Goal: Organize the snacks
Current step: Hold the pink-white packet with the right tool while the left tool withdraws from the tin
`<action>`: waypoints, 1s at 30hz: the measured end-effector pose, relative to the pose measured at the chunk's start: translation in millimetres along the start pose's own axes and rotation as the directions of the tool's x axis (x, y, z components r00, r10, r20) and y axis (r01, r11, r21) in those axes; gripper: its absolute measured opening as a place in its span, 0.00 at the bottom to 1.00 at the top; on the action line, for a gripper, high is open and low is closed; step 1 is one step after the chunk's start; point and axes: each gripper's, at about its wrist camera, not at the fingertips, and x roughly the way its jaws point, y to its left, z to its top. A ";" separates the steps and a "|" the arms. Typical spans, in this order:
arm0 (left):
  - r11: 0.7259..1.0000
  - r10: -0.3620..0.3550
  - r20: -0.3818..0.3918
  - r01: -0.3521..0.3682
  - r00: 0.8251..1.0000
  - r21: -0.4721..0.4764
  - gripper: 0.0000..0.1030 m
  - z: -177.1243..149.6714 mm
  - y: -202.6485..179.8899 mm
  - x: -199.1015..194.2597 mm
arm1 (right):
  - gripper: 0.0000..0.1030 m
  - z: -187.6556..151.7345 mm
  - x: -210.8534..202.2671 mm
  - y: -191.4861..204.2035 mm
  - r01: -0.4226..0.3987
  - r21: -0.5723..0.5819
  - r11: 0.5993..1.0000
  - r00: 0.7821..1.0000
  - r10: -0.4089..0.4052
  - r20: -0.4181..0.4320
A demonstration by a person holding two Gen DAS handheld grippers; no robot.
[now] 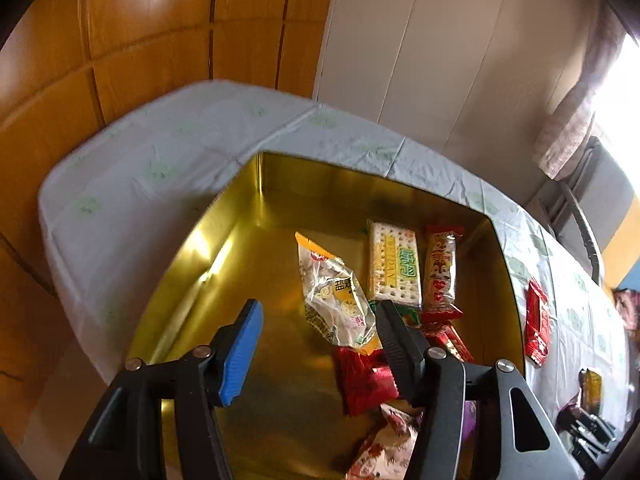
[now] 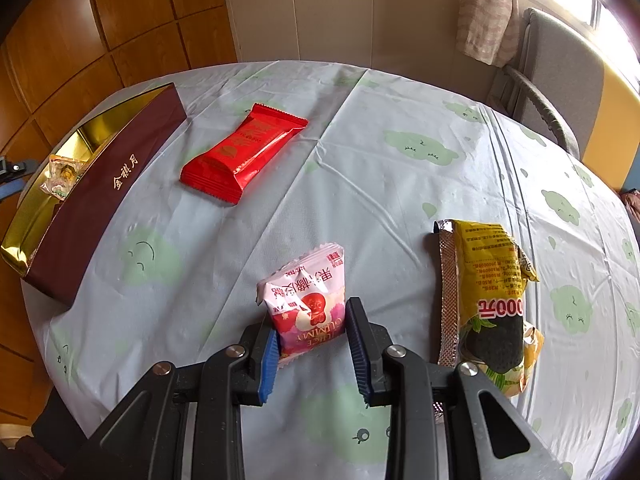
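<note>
The right gripper [image 2: 314, 338] pinches the pink gummy packet [image 2: 306, 306], well right of the gold-lined box [image 2: 100, 184]; the left gripper [image 1: 316, 332] hangs half-open, empty, over it.

I'm looking into a lived-in home, a dining corner by the feel of it: a table [image 2: 380, 184] under a pale cloth printed with green cartoon clouds, warm wood-panelled doors [image 2: 100, 20] on the far left, a grey armchair [image 2: 560, 80] at the far right beside a bright window [image 2: 612, 12] with a tied-back curtain [image 2: 488, 12]
</note>
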 end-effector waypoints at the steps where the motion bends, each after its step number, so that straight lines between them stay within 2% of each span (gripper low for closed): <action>1: 1.000 0.005 0.020 -0.005 1.000 0.013 0.60 -2.4 -2.7 -6.9 | 0.31 -0.6 -0.4 0.5 0.002 -0.001 1.000 1.000 -0.002 0.002; 8: 0.997 -0.013 0.079 0.007 0.997 0.078 0.63 -13.7 -17.9 -38.1 | 0.30 -2.2 -2.6 2.2 0.015 -0.003 1.000 1.000 -0.015 0.019; 30: 0.993 -0.040 0.047 0.034 0.998 0.116 0.64 -39.0 -36.7 -51.1 | 0.31 -6.6 -6.9 2.8 0.013 0.009 1.000 0.998 -0.014 0.059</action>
